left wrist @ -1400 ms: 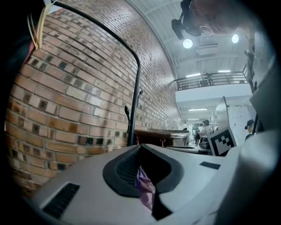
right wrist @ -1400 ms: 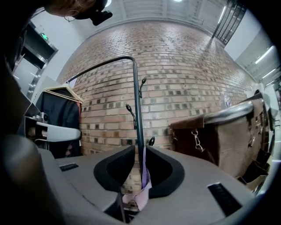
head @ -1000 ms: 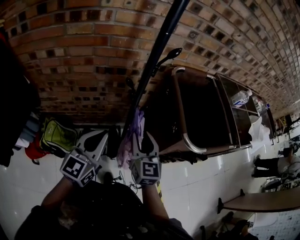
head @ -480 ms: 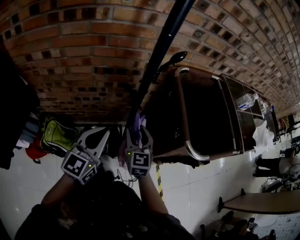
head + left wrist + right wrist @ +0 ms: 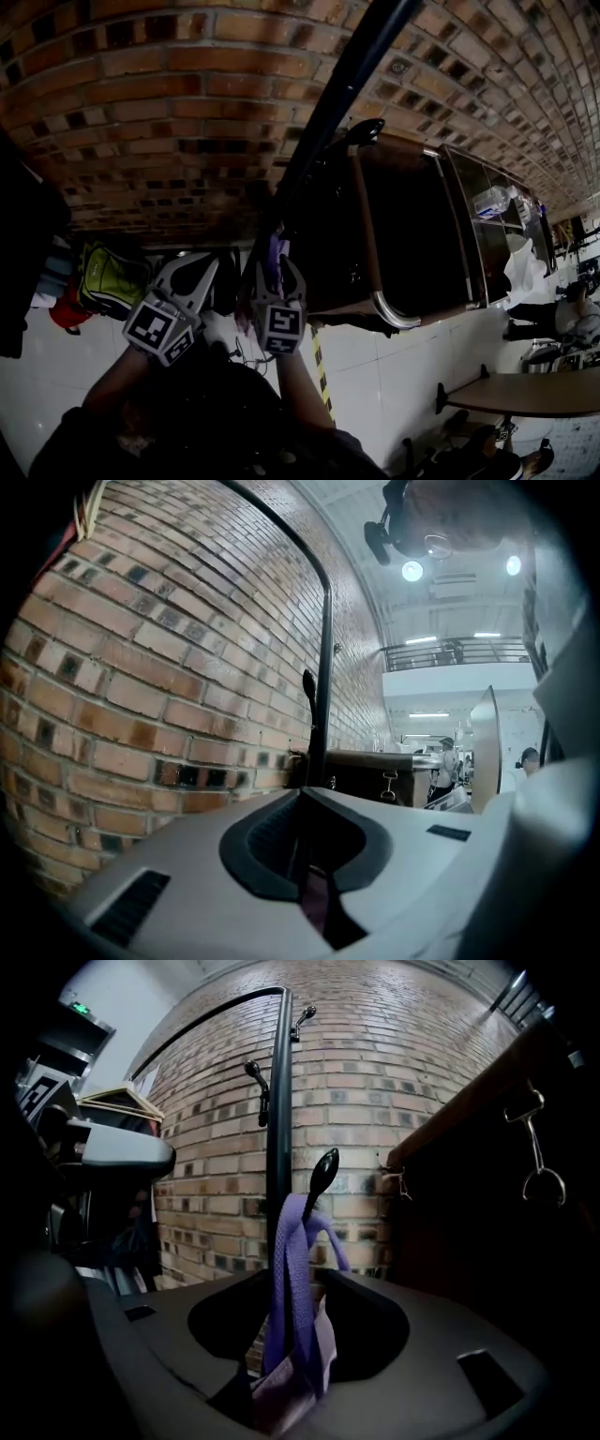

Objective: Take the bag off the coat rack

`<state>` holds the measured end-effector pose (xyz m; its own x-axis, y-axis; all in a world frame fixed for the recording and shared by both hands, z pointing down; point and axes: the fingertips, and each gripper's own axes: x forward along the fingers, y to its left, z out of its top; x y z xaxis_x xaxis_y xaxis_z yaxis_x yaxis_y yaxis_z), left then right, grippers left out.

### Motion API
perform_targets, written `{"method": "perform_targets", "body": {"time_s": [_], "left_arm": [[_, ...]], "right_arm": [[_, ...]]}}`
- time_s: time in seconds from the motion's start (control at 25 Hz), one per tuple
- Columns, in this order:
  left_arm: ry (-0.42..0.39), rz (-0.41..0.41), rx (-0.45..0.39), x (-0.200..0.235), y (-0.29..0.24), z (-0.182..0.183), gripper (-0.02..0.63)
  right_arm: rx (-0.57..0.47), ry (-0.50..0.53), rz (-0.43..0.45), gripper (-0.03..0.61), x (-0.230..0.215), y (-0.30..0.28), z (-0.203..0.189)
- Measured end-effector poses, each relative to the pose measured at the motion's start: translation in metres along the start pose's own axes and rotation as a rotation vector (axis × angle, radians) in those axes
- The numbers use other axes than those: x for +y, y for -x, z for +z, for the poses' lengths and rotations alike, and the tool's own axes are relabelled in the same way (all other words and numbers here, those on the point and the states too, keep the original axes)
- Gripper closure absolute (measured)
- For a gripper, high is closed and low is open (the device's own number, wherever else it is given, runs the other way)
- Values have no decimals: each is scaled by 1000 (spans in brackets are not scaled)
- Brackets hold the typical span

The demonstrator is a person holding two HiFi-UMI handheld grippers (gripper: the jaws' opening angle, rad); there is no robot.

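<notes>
Bag strap [image 5: 286,1288]: woven purple cloth, matt. Coat rack pole [image 5: 279,1101]: smooth black metal. Wall [image 5: 169,94]: rough brick. Floor [image 5: 394,366]: glossy tile.

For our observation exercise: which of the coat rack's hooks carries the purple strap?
The lowest hook carries the purple strap; the middle hook and top hook above it are bare.

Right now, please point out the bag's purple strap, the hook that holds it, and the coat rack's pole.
purple strap [image 5: 289,1274]: right gripper view, on the middle of the hanging band.
hook [image 5: 325,1168]: right gripper view, on its rounded black tip.
pole [image 5: 279,1101]: right gripper view, on the upright shaft.
</notes>
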<state>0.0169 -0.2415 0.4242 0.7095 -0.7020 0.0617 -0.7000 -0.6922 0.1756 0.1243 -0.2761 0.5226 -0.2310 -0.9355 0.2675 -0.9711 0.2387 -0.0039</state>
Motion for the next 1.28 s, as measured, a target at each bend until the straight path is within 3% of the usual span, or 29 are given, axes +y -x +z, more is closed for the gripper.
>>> {"method": "perform_targets", "body": {"time_s": [0.92,1.28], "left_arm": [[34,-62,63,1,-32,-23,580],[39,-52,69,6,-32,-25,580]], "right_arm": [[7,79,85,517,2,-11,-1],[-41,-40,130,531,1,-6,10]]}}
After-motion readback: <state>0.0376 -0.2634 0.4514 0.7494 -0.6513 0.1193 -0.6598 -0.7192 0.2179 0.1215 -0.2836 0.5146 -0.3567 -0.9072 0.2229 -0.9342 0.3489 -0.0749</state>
